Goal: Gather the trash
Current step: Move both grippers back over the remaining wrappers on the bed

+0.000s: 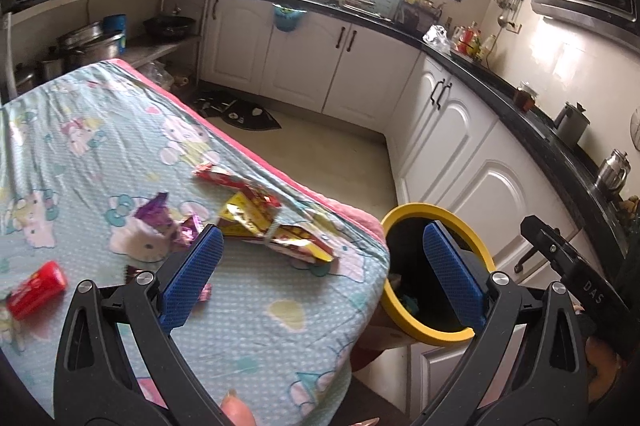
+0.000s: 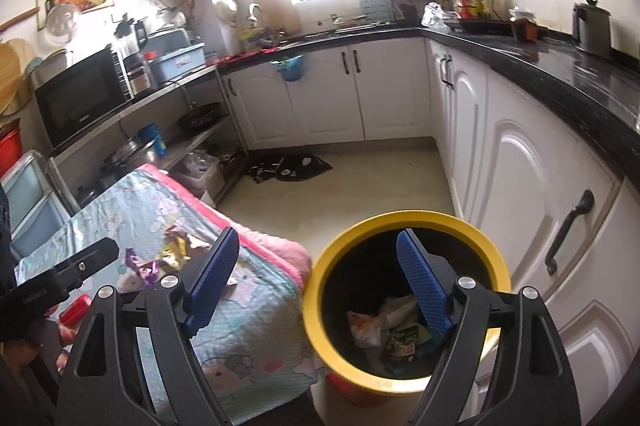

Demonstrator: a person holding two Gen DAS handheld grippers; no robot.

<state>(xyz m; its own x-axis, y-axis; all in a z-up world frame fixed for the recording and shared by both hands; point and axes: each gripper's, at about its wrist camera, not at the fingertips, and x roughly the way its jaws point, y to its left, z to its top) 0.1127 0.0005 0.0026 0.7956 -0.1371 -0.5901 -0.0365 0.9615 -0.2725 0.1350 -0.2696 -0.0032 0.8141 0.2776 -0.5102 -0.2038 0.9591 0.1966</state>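
Right gripper (image 2: 316,278): jaws wide apart, nothing between them, above the bin's near rim.
Left gripper (image 1: 320,266): jaws apart, empty, beside the bin.
Bin (image 2: 320,290): yellow-rimmed, holds wrappers, touching the table corner.
Next wrapper (image 1: 256,214): on the tablecloth (image 1: 280,326), ahead of the left jaws, near the bin.
Technique: approach low, straddle the wrapper, avoid pinching cloth.

Table cover (image 1: 260,326): printed cloth, matt, w/ pink fleecy edge. Wrappers (image 1: 256,214): crinkled foil/plastic, glossy. Red packet (image 1: 38,288): shiny plastic. Bin (image 2: 320,306): smooth yellow plastic rim, matt black inside. Gripper pads (image 1: 192,274): blue, ribbed rough texture; arms matt black plastic w/ metal screws. Counter (image 2: 580,77): polished black stone, glossy. Cabinets (image 2: 520,161): smooth white.
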